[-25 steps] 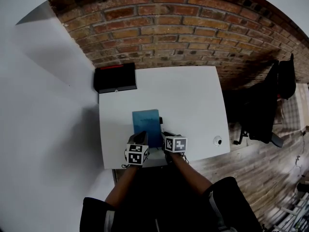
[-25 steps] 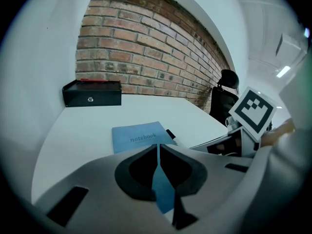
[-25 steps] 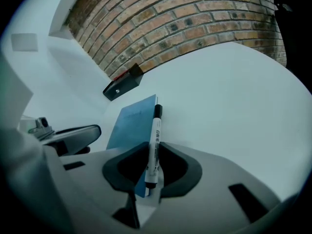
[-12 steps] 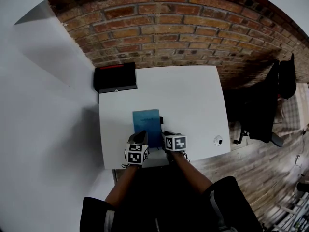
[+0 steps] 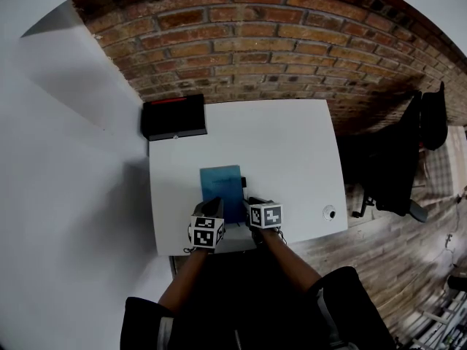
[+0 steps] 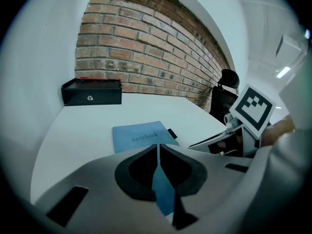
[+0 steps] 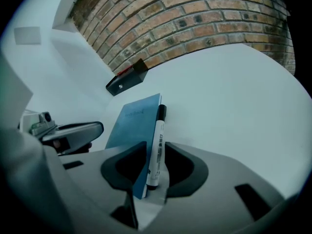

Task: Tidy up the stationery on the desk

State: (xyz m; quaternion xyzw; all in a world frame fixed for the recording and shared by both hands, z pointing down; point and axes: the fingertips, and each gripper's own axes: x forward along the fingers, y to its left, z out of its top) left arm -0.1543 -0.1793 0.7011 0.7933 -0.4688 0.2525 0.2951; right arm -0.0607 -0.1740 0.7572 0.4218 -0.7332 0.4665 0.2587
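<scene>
**Now letting the marker go beside the notebook**

Nearest me, my right gripper (image 7: pixel 155 152) has just been opening its jaws. They stand about half apart, with the marker (image 7: pixel 158 128) between them. Its white barrel lies close to the jaw on the notebook's side, and I see a gap to the other jaw, so I judge nothing presses on it. The marker lies on the desk (image 5: pixel 281 141) along the right edge of the notebook (image 7: pixel 130 126), black cap pointing away from me, parallel to that edge and just beside it.

My left gripper (image 6: pixel 158 149) has its 2 jaws closed together, only a thin slit between them, and it holds nothing. Its tips sit over the near end of the notebook; whether they touch the cover I cannot tell.

So the step in hand is the set-down: 1 marker laid alongside the notebook. The next move calls for drawing the right gripper straight back along the marker's length, jaws no narrower, so neither pad drags the barrel off its line or rolls it away from the notebook.

Beyond the notebook's far left corner a black box (image 5: pixel 174 117) rests well apart from it, against the brick wall (image 5: pixel 248 46).
</scene>
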